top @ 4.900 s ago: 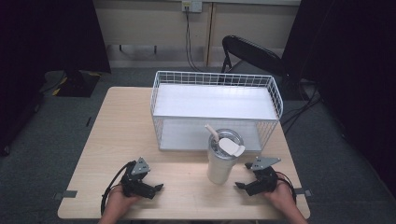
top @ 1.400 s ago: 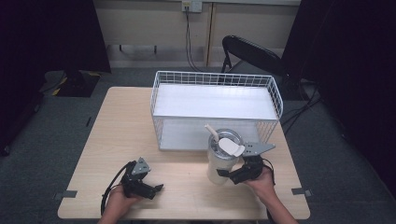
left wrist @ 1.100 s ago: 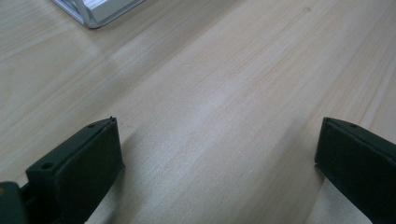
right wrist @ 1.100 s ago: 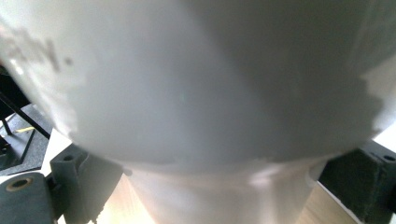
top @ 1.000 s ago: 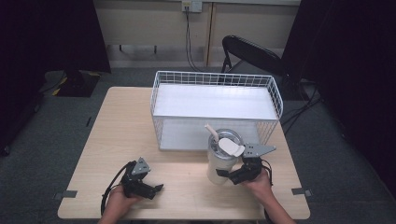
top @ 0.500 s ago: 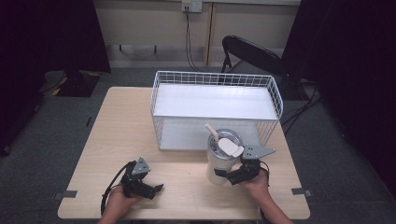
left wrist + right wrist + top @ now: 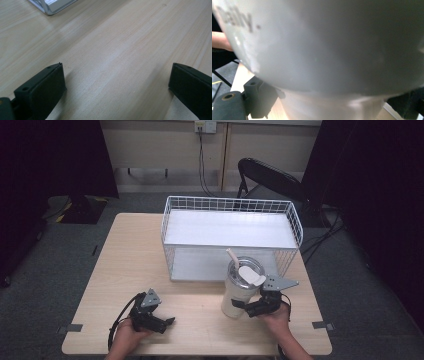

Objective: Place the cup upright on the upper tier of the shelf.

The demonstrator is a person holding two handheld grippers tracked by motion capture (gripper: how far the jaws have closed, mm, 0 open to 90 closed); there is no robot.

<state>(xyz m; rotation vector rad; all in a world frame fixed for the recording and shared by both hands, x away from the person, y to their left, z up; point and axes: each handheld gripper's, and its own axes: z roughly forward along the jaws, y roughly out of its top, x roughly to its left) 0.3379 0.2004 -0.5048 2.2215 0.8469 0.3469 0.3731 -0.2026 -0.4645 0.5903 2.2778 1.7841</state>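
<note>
A white tumbler (image 7: 240,290) with a lid and a straw stands upright on the wooden table (image 7: 125,265), just in front of the wire basket. My right gripper (image 7: 248,307) is at its lower right side. In the right gripper view the tumbler (image 7: 324,45) looms very close, and its narrow base sits between the two wide-set jaws of the right gripper (image 7: 332,107). The jaws look open around the base. My left gripper (image 7: 167,322) rests on the table near the front left. In its own view the left gripper (image 7: 116,82) is open over bare wood.
A white wire basket (image 7: 172,220) with a pale floor takes up the far middle of the table, right behind the tumbler. A black chair (image 7: 270,175) stands beyond the table. A corner of the basket's base (image 7: 50,6) lies ahead of the left gripper.
The right gripper has moved left from the table's right side up to the tumbler, and its jaws now sit either side of the base. The left gripper has stayed put.
</note>
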